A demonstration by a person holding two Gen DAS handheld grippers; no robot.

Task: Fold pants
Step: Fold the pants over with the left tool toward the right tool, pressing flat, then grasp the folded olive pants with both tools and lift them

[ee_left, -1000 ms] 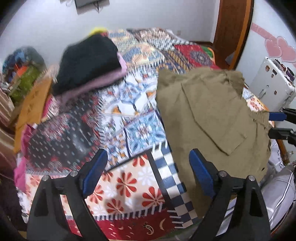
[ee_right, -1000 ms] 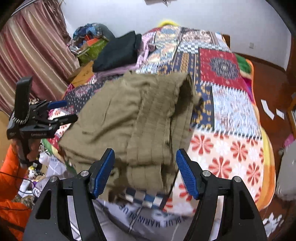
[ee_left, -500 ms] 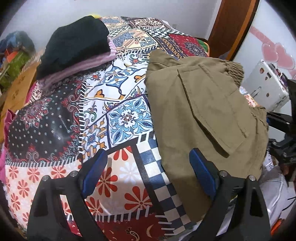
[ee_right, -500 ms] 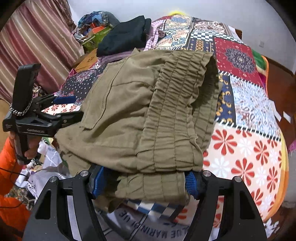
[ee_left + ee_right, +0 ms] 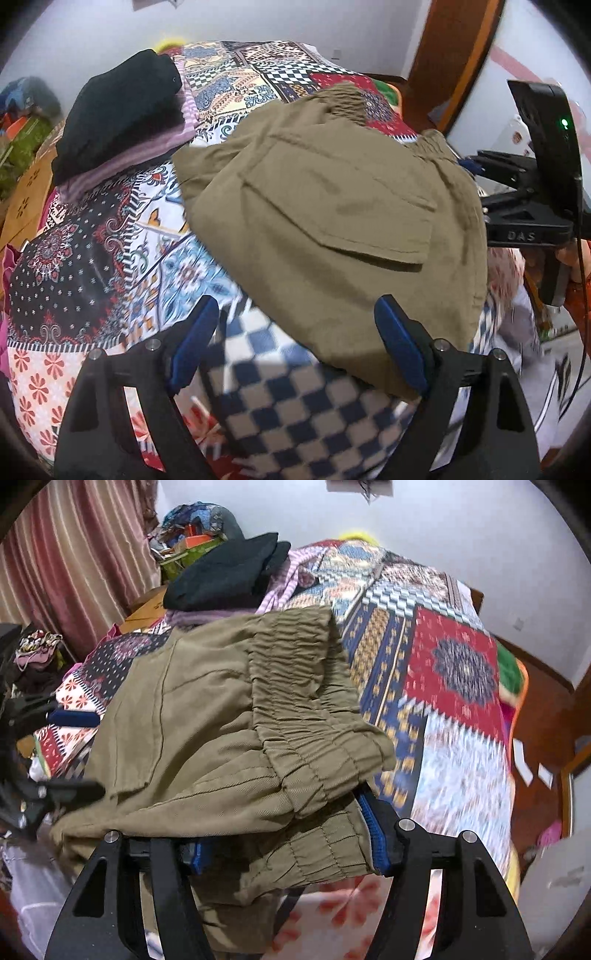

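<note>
Olive folded pants [image 5: 332, 221] lie on a patchwork quilt [image 5: 92, 266], pocket flap up. My left gripper [image 5: 295, 306] hovers at their near edge, jaws wide and closing slightly. Its right finger [image 5: 399, 350] rests against the cloth and its left finger is over bare quilt. From the right wrist view, the gathered waistband of the pants [image 5: 295, 701] drapes over my right gripper [image 5: 284, 834]. Its fingertips are hidden under the cloth, bunched fabric fills the gap between the blue pads, and the jaws are slowly closing. My right gripper [image 5: 517, 192] shows at the pants' far side, my left gripper [image 5: 74, 753] at their left edge.
A folded black garment [image 5: 122, 110] on a purple striped one sits at the quilt's far left corner. Cardboard [image 5: 29, 192] and clutter [image 5: 192, 520] stand beside the bed by a striped curtain [image 5: 74, 554]. A wooden door frame [image 5: 454, 55] rises behind. White printed cloth hangs at the bed's near edge.
Both grippers have moved in on the pants. The right one has pushed into the waistband end, so cloth now covers its tips. The left one has come close to the near edge.
</note>
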